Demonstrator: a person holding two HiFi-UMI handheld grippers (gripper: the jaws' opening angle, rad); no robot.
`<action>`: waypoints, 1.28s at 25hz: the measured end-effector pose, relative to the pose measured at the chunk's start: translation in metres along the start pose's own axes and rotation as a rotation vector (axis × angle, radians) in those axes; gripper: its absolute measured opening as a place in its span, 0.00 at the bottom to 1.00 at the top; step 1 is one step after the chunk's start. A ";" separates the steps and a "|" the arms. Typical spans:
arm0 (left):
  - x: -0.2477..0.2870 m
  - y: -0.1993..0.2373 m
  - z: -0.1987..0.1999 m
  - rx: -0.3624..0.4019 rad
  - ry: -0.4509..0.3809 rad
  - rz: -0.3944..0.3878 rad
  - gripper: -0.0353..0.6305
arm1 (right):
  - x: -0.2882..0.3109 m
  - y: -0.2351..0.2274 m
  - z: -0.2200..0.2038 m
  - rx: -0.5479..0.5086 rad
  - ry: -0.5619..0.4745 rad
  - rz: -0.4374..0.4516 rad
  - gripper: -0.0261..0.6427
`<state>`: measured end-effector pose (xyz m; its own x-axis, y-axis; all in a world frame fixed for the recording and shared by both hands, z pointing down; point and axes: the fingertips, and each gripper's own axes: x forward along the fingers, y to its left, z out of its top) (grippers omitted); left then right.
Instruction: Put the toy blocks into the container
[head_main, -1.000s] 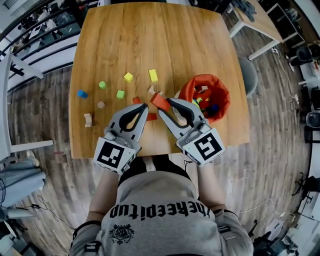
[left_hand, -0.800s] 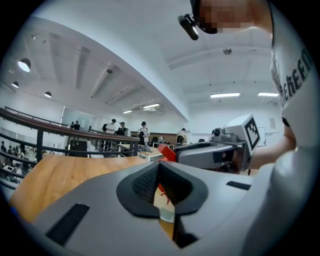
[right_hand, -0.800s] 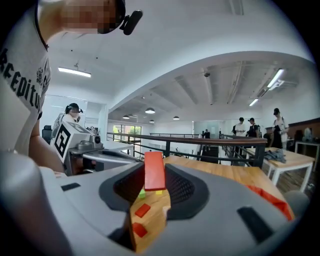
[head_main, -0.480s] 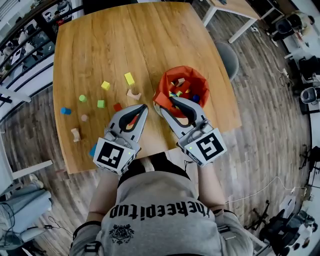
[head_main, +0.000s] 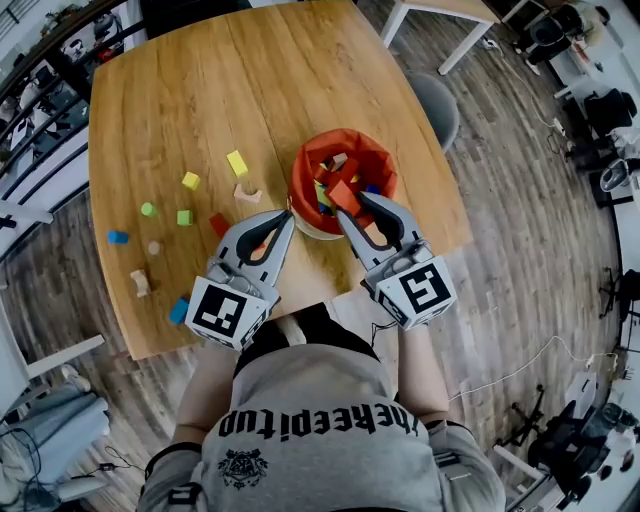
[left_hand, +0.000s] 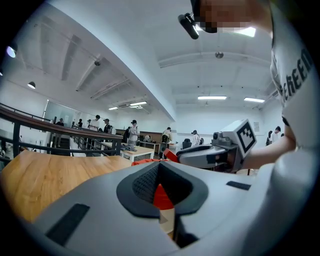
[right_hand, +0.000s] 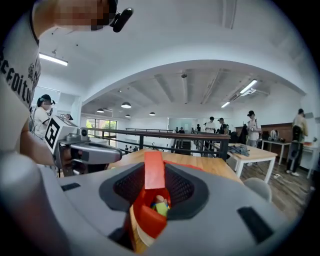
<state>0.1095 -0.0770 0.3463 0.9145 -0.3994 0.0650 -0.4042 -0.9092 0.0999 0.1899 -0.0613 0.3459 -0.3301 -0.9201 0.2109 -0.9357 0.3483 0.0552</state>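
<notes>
A red fabric container (head_main: 310, 160) with several coloured blocks inside stands near the table's front edge. My right gripper (head_main: 354, 201) is shut on a long red block (head_main: 343, 195) and holds it over the container's near side. In the right gripper view the red block (right_hand: 154, 170) stands upright between the jaws, with the container (right_hand: 145, 222) below. My left gripper (head_main: 287, 213) is shut and empty, its tips just left of the container's rim. Loose blocks lie to the left: a yellow block (head_main: 236, 163), a wooden arch (head_main: 246, 193) and a small red block (head_main: 219, 224).
More blocks are scattered over the wooden table (head_main: 200, 90): a yellow cube (head_main: 190, 180), green pieces (head_main: 184, 217), a blue block (head_main: 118, 237), a wooden arch (head_main: 140, 283) and a blue block (head_main: 179, 310) at the front edge. Another table (head_main: 440, 12) stands behind.
My right gripper has carried the red block from the table left of the container to above the container. The left gripper has stayed shut beside it.
</notes>
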 end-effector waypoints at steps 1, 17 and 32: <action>0.001 -0.001 -0.001 -0.001 0.002 -0.001 0.07 | -0.001 -0.003 -0.003 0.003 0.008 -0.010 0.24; 0.001 -0.008 -0.004 0.007 0.020 0.009 0.07 | -0.003 -0.020 -0.023 0.024 0.041 -0.070 0.25; -0.015 0.000 -0.002 0.011 0.014 0.049 0.07 | 0.001 -0.010 -0.011 0.033 0.005 -0.048 0.10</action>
<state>0.0962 -0.0710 0.3470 0.8933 -0.4416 0.0834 -0.4479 -0.8899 0.0858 0.2006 -0.0638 0.3565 -0.2844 -0.9346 0.2136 -0.9540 0.2979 0.0331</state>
